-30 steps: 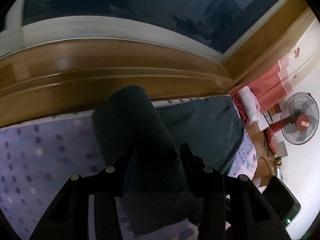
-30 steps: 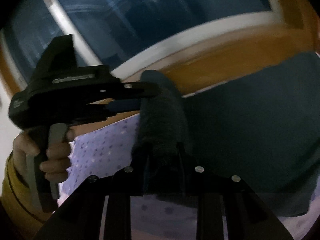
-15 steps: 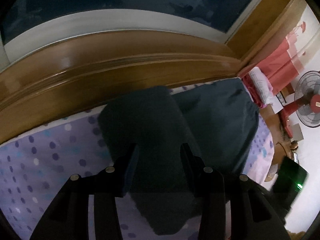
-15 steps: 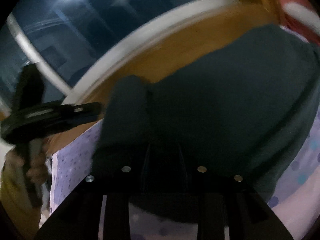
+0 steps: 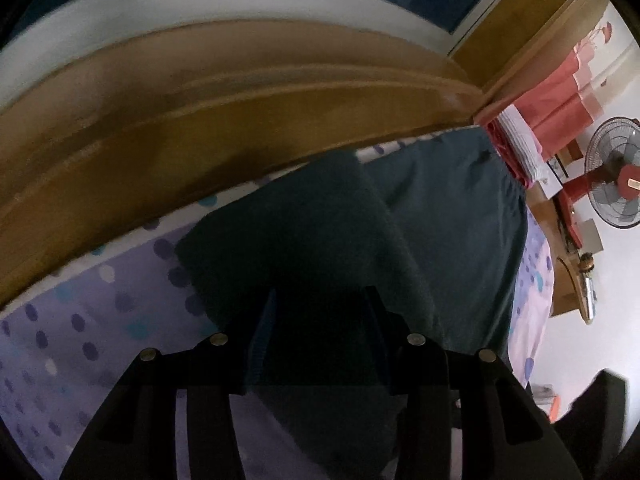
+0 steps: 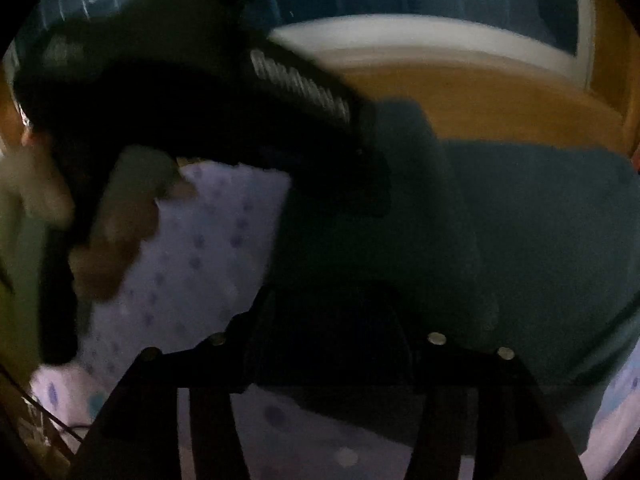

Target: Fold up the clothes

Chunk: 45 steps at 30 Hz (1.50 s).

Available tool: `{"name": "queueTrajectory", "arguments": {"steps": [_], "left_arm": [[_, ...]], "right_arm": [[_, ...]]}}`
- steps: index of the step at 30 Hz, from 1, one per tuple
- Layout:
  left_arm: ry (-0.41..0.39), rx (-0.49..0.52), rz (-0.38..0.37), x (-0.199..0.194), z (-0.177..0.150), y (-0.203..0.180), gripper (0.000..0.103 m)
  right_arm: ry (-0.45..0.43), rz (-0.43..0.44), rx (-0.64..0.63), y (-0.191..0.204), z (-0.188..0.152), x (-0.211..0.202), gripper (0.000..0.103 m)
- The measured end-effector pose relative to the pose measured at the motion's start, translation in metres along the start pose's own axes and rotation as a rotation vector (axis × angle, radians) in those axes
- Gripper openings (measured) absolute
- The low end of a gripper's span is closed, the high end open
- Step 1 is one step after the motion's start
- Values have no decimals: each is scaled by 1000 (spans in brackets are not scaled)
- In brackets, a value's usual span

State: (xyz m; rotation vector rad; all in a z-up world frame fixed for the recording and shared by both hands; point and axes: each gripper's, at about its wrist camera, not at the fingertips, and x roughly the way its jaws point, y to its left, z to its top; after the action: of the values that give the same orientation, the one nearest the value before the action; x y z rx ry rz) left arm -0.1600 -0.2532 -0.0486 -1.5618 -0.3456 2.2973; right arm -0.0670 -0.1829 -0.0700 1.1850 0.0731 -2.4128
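A dark teal garment (image 5: 452, 216) lies on a purple dotted bed sheet (image 5: 80, 320). A folded flap of it (image 5: 304, 232) rises between the fingers of my left gripper (image 5: 320, 304), which is shut on that cloth. In the right wrist view the same garment (image 6: 540, 240) spreads to the right, and my right gripper (image 6: 332, 312) is shut on a fold of it. The left gripper's black body (image 6: 240, 112) and the hand on it (image 6: 120, 216) cross the upper left of that view, blurred.
A wooden bed board (image 5: 200, 120) and a white window sill (image 5: 200, 4) run behind the bed. Folded red and white cloth (image 5: 516, 140), a red curtain (image 5: 560, 96) and a standing fan (image 5: 616, 176) are at the right.
Both grippers have carried the held flap over the garment, which fills more of each view. The left gripper has swung close in front of the right camera.
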Motion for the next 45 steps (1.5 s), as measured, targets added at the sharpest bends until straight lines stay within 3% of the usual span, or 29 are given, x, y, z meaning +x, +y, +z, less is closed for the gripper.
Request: {"name": "queueTrajectory", "arguments": {"steps": [1, 3, 6, 20, 22, 23, 25, 26, 27, 29, 30, 31, 32, 34, 39, 43, 45], "left_arm": [[-2, 0, -13, 1, 0, 2, 44], [-2, -4, -28, 3, 2, 3, 44], [-3, -1, -37, 3, 6, 1, 44], [-47, -46, -101, -9, 5, 15, 44], [-51, -50, -96, -15, 1, 17, 44], [-53, -52, -93, -17, -1, 17, 44], [-57, -56, -89, -22, -7, 21, 44], [-53, -60, -86, -20, -8, 23, 44], [-48, -64, -82, -18, -9, 25, 44], [-39, -72, -76, -15, -11, 28, 44], [-34, -77, -73, -13, -12, 30, 44], [-32, -78, -73, -11, -12, 31, 44], [-31, -78, -74, -7, -11, 31, 44], [-34, -74, -65, -3, -8, 31, 44], [-31, -57, -42, 3, -2, 32, 44], [-33, -59, -50, 3, -1, 36, 44], [-35, -61, -56, 2, -2, 38, 44]], "right_arm": [[16, -20, -13, 5, -1, 6, 41], [36, -40, -7, 8, -8, 6, 19], [57, -39, 12, 12, -14, 4, 7], [26, 0, -24, 28, -22, -42, 0], [37, 18, 1, 29, -23, -41, 1], [43, 27, 14, 30, -23, -40, 7], [79, 26, 27, 27, -25, -35, 31], [98, 25, 34, 26, -26, -32, 52], [94, 9, 36, 25, -23, -23, 57], [85, -15, 57, 22, -15, -8, 57], [95, -24, 98, 16, -11, 3, 55], [106, -33, 140, 10, -6, 14, 47], [117, -32, 136, 9, -5, 15, 23], [138, -28, 128, 8, -3, 16, 8], [140, -20, -14, 25, -6, -12, 4], [163, 5, -30, 23, -13, -27, 1], [157, -24, -57, 22, -20, -28, 1]]}}
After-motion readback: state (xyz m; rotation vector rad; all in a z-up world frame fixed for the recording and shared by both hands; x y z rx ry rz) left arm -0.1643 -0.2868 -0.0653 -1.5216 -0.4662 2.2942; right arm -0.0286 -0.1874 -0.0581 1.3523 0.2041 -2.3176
